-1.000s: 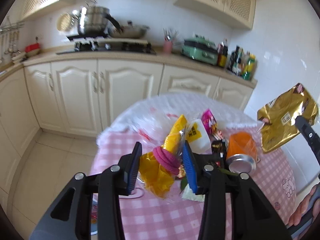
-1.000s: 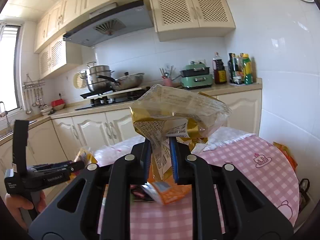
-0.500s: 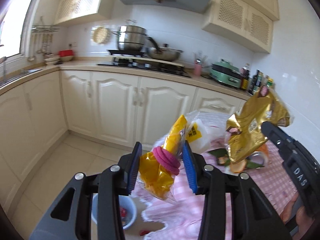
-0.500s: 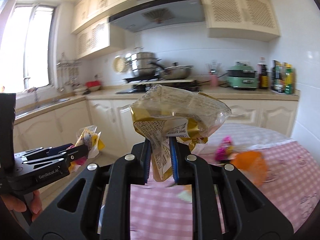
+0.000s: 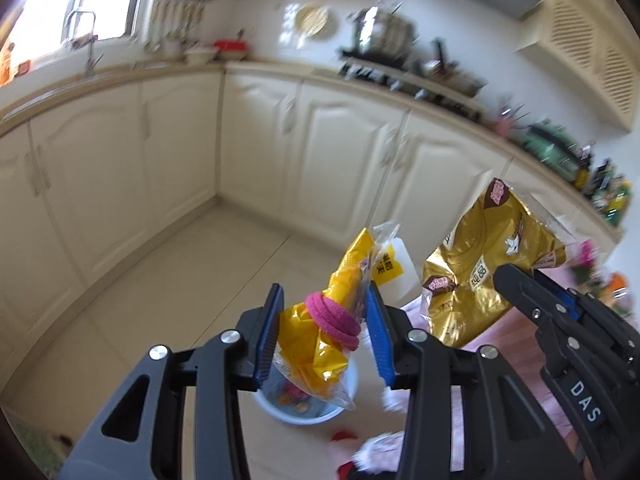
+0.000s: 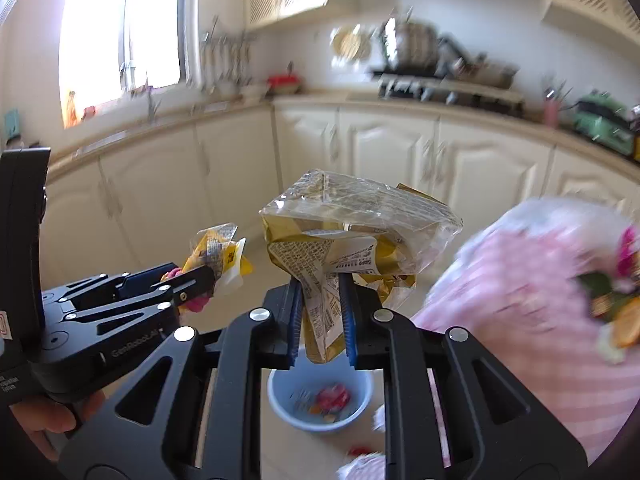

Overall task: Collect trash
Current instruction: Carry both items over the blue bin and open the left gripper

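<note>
My left gripper (image 5: 326, 336) is shut on a yellow snack bag (image 5: 320, 344) bound with a pink hair tie (image 5: 334, 318). My right gripper (image 6: 323, 320) is shut on a crumpled gold wrapper (image 6: 352, 232), which also hangs at the right of the left wrist view as the gold wrapper (image 5: 484, 276). Both bundles hang above a pale blue bin (image 6: 320, 400) on the floor, which holds some coloured scraps. In the left wrist view the bin (image 5: 304, 412) shows just under the yellow bag. The left gripper (image 6: 192, 280) sits to the left of the right one.
A table with a pink checked cloth (image 6: 532, 312) stands at the right, with more wrappers (image 6: 616, 296) on it. Cream kitchen cabinets (image 5: 160, 168) line the walls behind. Small scraps (image 6: 360, 450) lie on the floor by the bin. A hand (image 6: 48, 416) holds the left gripper.
Both grippers have swung left, away from the table, and tipped down over the floor. The blue bin has come into view under them. Both still hold their wrappers.
</note>
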The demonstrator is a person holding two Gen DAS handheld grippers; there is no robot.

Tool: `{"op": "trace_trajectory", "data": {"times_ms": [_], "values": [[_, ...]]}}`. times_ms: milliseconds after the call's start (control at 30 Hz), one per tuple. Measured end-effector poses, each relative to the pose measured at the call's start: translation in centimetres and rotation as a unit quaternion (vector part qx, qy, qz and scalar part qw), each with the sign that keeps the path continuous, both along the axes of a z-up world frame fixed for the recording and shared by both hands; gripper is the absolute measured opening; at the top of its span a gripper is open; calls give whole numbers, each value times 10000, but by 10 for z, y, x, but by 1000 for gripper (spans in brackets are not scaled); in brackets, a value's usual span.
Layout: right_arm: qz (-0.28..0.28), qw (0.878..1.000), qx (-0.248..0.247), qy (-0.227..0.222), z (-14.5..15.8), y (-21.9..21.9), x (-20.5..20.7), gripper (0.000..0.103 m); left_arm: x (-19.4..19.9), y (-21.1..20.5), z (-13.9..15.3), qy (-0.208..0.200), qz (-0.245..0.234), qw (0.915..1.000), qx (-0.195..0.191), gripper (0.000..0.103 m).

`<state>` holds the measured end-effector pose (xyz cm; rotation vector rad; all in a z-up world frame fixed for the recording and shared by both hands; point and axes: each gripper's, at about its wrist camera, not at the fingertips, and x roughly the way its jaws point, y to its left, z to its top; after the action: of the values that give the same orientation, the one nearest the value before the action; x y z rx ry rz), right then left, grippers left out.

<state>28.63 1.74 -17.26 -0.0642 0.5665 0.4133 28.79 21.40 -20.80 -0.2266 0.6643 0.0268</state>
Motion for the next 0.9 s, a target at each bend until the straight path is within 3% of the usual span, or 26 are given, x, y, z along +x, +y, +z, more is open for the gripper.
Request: {"op": "trace_trajectory", "data": {"times_ms": [233, 467, 633, 800, 900], "values": [[171, 9936, -419, 1032, -96, 30, 45, 17, 37, 26, -91, 997, 168, 9947, -192, 40], [-43, 9834, -729, 1661, -170, 21, 82, 17, 85, 18, -171, 1743, 6, 9841, -354, 40], [-201, 9772, -841, 1937, -202, 14, 97, 17, 110, 8, -210, 2043, -151, 9779, -425, 40], [-299, 9727, -834, 2146, -223, 13, 111, 17, 128, 4, -228, 2052, -269, 9766, -578, 44], [-339, 9712, -819, 2214, -233, 13, 112, 17, 128, 6, -232, 2151, -252, 9743, -625, 54]]}}
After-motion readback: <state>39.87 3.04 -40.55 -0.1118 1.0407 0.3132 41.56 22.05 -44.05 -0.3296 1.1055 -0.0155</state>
